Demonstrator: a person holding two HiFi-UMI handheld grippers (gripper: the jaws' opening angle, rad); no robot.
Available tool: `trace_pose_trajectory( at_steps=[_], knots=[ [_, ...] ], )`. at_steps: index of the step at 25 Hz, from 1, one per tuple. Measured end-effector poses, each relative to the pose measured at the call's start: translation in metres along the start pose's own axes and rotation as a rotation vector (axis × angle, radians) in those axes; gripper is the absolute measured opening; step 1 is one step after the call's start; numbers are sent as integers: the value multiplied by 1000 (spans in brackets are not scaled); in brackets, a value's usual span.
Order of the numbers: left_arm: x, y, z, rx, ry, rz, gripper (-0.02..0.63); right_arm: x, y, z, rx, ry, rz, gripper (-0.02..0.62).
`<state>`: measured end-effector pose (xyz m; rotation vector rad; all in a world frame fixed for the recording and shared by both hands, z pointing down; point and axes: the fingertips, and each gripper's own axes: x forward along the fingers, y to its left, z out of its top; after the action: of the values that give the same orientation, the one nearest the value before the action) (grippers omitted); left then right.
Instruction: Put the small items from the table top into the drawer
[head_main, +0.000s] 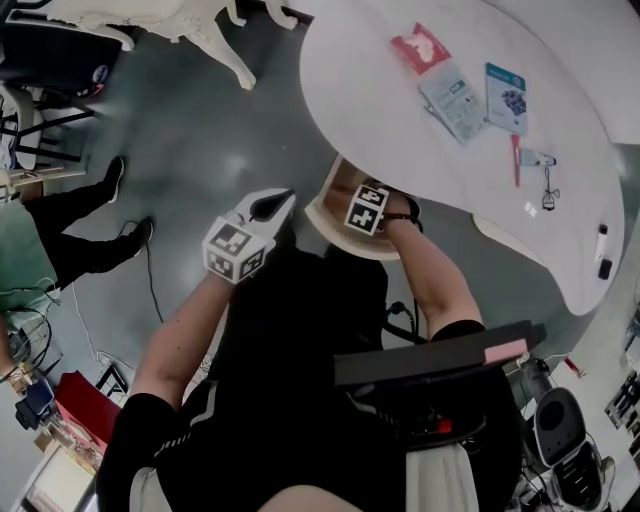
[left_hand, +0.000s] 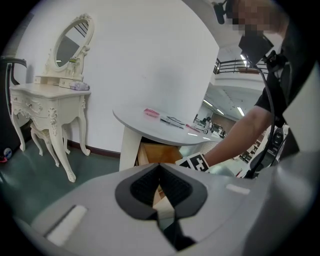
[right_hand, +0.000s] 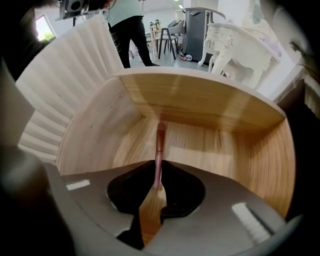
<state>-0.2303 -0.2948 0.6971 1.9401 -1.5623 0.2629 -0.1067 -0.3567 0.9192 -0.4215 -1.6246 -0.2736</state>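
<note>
My right gripper (right_hand: 158, 172) reaches into the open wooden drawer (right_hand: 200, 105) and is shut on a thin pink pen (right_hand: 160, 142), which points at the drawer's back wall. In the head view only its marker cube (head_main: 367, 208) shows, at the drawer (head_main: 335, 195) under the table edge. My left gripper (head_main: 278, 204) hangs left of the drawer, away from the table, shut with nothing in it (left_hand: 160, 167). On the white table top (head_main: 380, 110) lie a red packet (head_main: 420, 48), a leaflet (head_main: 453, 100), a blue packet (head_main: 506, 97), a red pen (head_main: 516, 160) and a key ring (head_main: 548, 190).
A marker (head_main: 602, 240) lies near the table's right edge. A white dressing table (left_hand: 50, 100) stands at the left by the wall. A person's legs (head_main: 70, 235) are at the far left. The table's fluted white base (right_hand: 70, 85) flanks the drawer.
</note>
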Motion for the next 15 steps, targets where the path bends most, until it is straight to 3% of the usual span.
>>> trace_pose_trajectory(
  at_steps=[15],
  knots=[
    [-22, 6, 4, -20, -16, 22, 0, 15, 3, 0, 87, 28, 46, 54]
  ],
)
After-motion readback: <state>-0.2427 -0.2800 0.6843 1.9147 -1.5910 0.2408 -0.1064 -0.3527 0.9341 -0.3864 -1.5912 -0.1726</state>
